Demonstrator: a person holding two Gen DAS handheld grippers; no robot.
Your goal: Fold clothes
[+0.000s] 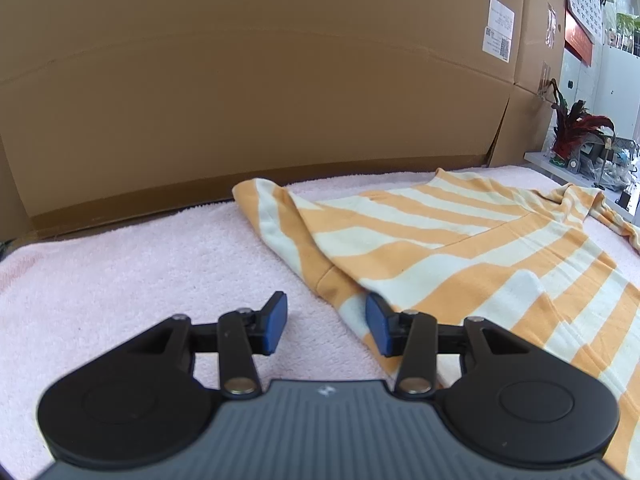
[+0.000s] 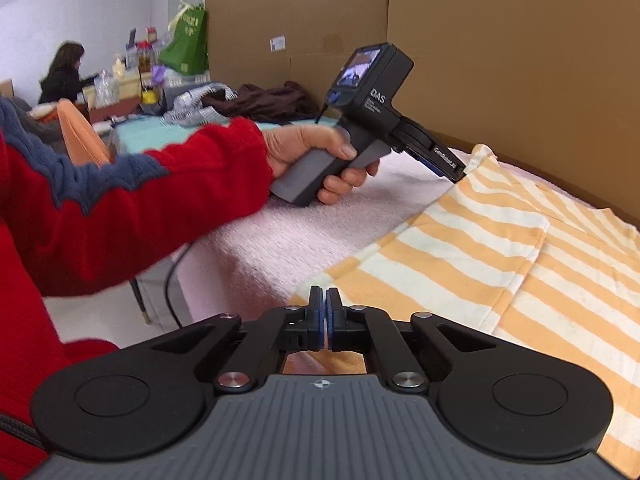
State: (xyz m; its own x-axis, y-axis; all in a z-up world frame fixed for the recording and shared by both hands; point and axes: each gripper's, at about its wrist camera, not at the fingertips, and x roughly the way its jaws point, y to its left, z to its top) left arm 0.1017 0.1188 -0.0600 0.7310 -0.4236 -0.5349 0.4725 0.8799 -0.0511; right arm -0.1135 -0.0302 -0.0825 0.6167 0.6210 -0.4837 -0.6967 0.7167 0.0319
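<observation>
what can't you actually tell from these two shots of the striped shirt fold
- Right wrist view: whether the shut right gripper pinches the striped shirt; its own fingers hide the hem there.
- Left wrist view: whether the open left gripper touches the hem; its right pad covers the cloth edge.
- Both views: the shirt's far end, cut off by the frame edge.
- Left wrist view: the label on the cardboard wall, print too small.

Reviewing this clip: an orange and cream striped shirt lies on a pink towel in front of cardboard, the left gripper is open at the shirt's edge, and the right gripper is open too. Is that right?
Not quite. The right gripper is shut, its pads pressed together at the near edge of the striped shirt, as the right wrist view shows. The rest holds: the left gripper is open at the shirt's edge, on the pink towel in front of the cardboard.
</observation>
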